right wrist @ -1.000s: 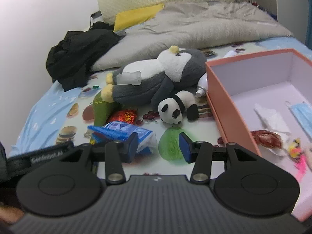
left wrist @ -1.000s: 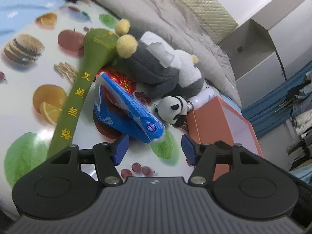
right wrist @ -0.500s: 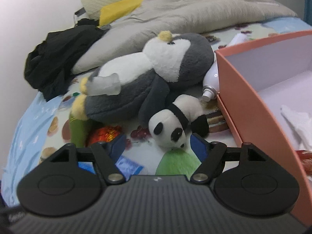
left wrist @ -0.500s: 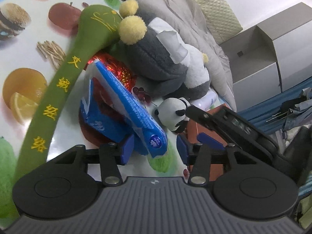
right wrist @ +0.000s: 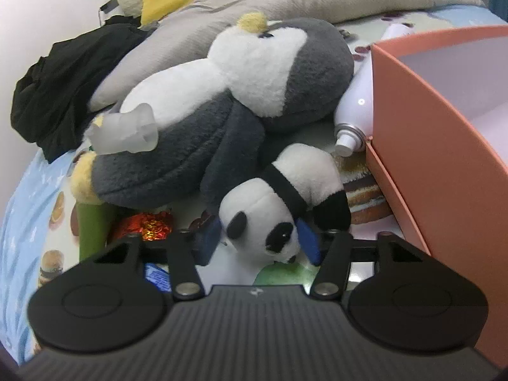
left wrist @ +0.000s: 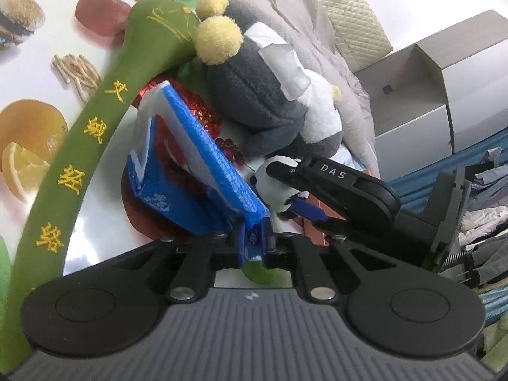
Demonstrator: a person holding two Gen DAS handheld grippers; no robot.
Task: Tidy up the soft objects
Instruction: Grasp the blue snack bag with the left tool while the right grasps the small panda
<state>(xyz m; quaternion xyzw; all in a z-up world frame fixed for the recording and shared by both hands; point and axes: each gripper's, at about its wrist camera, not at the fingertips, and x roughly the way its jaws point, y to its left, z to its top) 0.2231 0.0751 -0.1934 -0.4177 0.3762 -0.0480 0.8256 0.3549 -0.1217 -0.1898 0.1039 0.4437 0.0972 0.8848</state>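
On the bed, over a glossy sheet (left wrist: 38, 63) printed with fruit, burgers and fries, a long green plush stick (left wrist: 79, 165) curved along the left side, its felt surface stitched with yellow characters I could not read. Right of it, my left gripper (left wrist: 255, 243) had its fingers pinched tight on the crimped end of a crinkly blue-and-white plastic packet (left wrist: 190, 171); white print showed on the wrapper, too small to make out. A crumpled red foil wrapper (left wrist: 197, 111) lay under the packet's far end.

Further right sprawled a big fleecy penguin plush (right wrist: 222, 95), grey back, white belly, yellow pom-pom feet, with a frosted translucent tube (right wrist: 123, 133) resting on its body. Just in front of it lay the small panda plush (right wrist: 279, 209), round and fuzzy, black patches on white. My right gripper (right wrist: 258, 243) was closing its fingers around the panda's head, the blue pads at either side of it, not visibly pressing in. From the left camera I read "DAS" on the right gripper's black arm.

A smooth white spray bottle (right wrist: 355, 114) lay against the stiff salmon-pink box (right wrist: 428, 158) at the right edge of the bed.
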